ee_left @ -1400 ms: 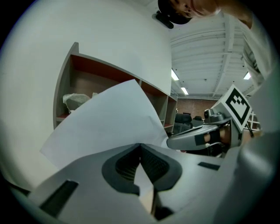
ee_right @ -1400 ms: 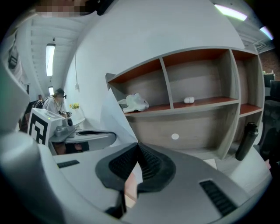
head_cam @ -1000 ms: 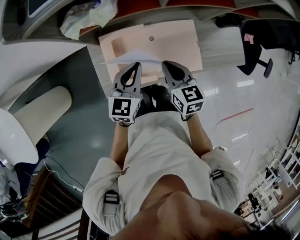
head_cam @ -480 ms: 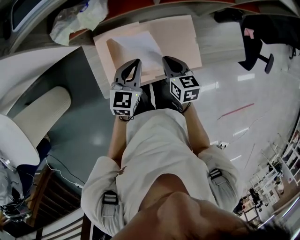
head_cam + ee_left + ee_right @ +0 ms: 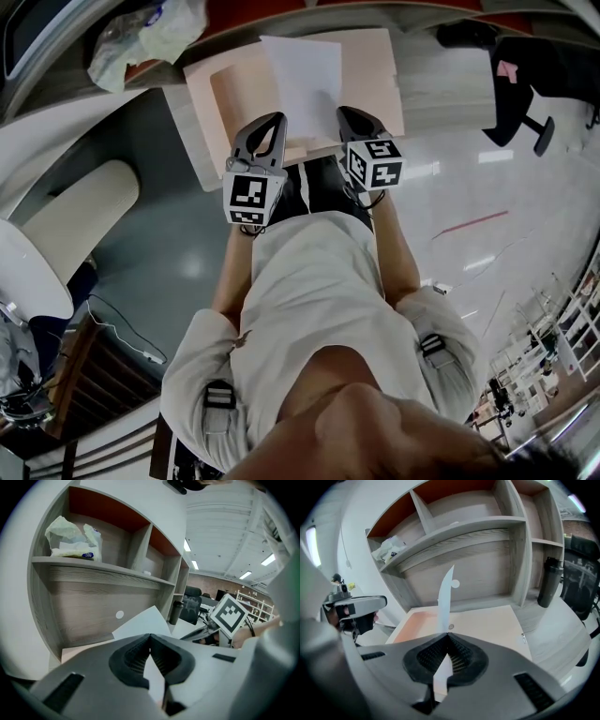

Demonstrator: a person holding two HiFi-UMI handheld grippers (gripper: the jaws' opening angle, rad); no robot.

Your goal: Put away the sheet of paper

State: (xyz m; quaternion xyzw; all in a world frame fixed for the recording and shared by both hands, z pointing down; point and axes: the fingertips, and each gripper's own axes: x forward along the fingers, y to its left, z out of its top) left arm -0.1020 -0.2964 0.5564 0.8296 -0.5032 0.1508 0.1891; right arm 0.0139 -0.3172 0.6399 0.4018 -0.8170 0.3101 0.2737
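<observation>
Left gripper and right gripper each clamped on the near edge of the sheet of paper, held over the pink mat. Shelf unit directly behind. Plastic bag on an upper shelf; black bottle right of the mat. Office chair on the glossy floor.

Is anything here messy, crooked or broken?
Only the crumpled plastic bag on the shelf looks untidy. The sheet of paper, pinched by the left hand-held gripper and the right hand-held gripper over the pink mat, looks uncreased.
</observation>
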